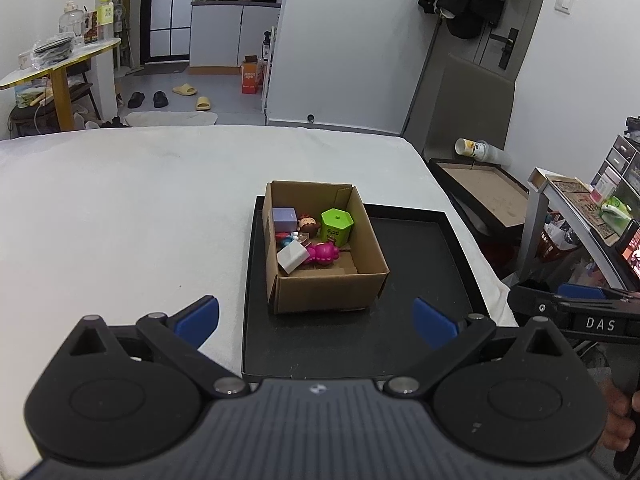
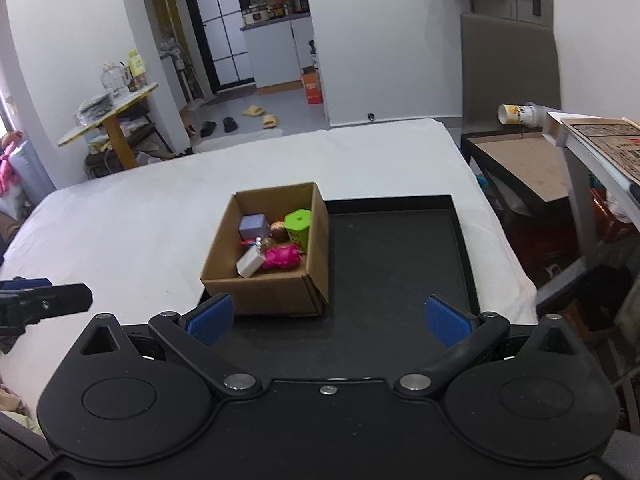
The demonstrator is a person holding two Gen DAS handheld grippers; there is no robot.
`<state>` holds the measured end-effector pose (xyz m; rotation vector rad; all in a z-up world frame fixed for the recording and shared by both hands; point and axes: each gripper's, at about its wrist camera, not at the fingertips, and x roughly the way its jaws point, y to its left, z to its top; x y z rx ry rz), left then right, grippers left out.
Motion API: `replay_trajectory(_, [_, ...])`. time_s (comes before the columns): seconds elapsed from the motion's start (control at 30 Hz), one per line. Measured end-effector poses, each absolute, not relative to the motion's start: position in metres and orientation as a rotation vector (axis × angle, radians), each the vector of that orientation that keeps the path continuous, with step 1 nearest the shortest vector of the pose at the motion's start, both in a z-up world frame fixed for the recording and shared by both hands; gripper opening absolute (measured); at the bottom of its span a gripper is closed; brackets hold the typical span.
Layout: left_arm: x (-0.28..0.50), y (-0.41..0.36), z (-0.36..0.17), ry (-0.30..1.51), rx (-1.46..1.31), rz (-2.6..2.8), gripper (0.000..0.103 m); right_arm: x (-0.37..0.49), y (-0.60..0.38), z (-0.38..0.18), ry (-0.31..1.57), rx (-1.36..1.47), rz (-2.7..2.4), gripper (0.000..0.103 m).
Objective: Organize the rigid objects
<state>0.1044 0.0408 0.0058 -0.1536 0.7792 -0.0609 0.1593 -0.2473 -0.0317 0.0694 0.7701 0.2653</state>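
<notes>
- Two grippers over one big white-covered table (image 1: pixel 120 200), both tilted down toward the same spot.
- Black tray (image 1: pixel 416 280) flat on that cover, near the table's right edge; right half of it bare.
- Cardboard box (image 1: pixel 328 292) sitting on the left part of the tray, flaps open, its left wall about level with the tray's left rim.
- Left gripper (image 1: pixel 316 322) with blue pads spread wide, nothing between them, hanging short of the box and not touching it.
- Right gripper (image 2: pixel 328 322) same deal: jaws wide apart, empty, near edge of the tray showing between the pads, box just past the left pad.
- Bit of the right gripper also poking in at the right edge of the left view, with part of a hand (image 1: pixel 618 420) on its handle.
- Inside the box, all bunched toward the left and back:
- Green tub (image 1: pixel 337 227) with a lid, upright, against the right wall.
- Purple cube (image 1: pixel 284 219) in the back left corner.
- Pink toy (image 1: pixel 322 254) lying in the middle, just in front of the green tub.
- White block (image 1: pixel 292 258) tilted, leaning beside the pink toy.
- Small brown-haired figure (image 1: pixel 309 224) between cube and tub.
- Some red and blue bits under the white block, too jumbled to make out.
</notes>
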Motion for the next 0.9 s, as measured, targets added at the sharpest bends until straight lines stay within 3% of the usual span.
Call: replay_trajectory(0.9, [0.084, 0.023, -0.007, 0.791, -0.110, -0.086, 0.102, 0.123, -0.249, -0.032, 0.765, 0.062, 0.244, 0.103])
